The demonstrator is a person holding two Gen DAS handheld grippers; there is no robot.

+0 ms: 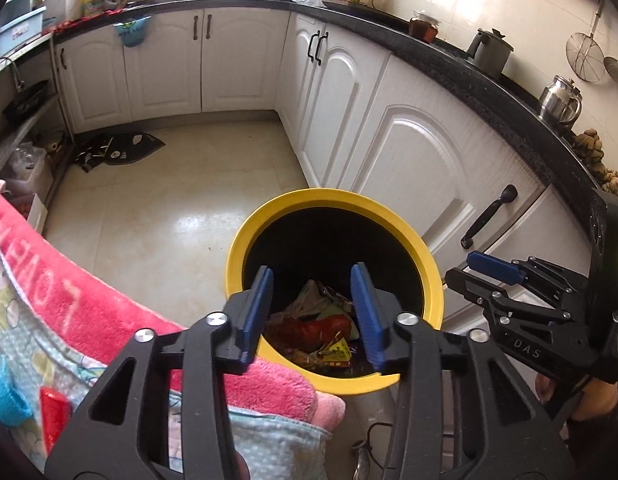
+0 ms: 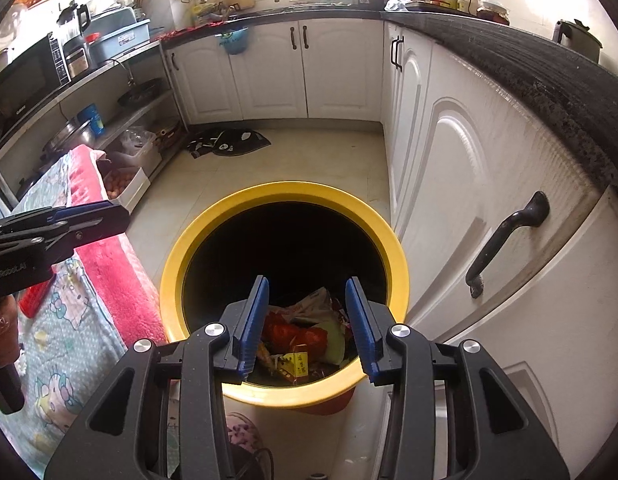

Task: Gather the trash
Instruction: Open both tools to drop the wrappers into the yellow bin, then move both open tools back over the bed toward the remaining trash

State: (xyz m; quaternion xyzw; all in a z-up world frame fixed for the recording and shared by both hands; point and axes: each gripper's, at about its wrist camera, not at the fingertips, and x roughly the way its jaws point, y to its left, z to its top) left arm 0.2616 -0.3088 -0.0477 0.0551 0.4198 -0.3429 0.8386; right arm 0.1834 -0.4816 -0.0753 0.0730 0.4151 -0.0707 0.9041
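both grippers hang over the yellow-rimmed bin (image 1: 235,256), pointing down into it. left gripper (image 1: 313,312) has its jaws partway apart w/ nothing between the blue pads, just a view through to the trash (image 1: 317,328) at the bottom of the bin. right gripper (image 2: 309,320) is the same: jaws partway apart, empty, aimed at the same heap of wrappers and red and green scraps inside. so the trash is already in the bin, and neither tool is holding anything.

judging from that, this looks like the drop-off step, w/ the release done. the bin sits on the floor btwn the white cabinets (image 2: 449,184) and a pink blanket (image 1: 89,292) on the left.

next move prob calls for lifting both tools clear of the rim w/o knocking it, then finding more loose trash. none is clearly visible from here; can't tell if the dark mat (image 1: 125,146) by the far cabinets counts.
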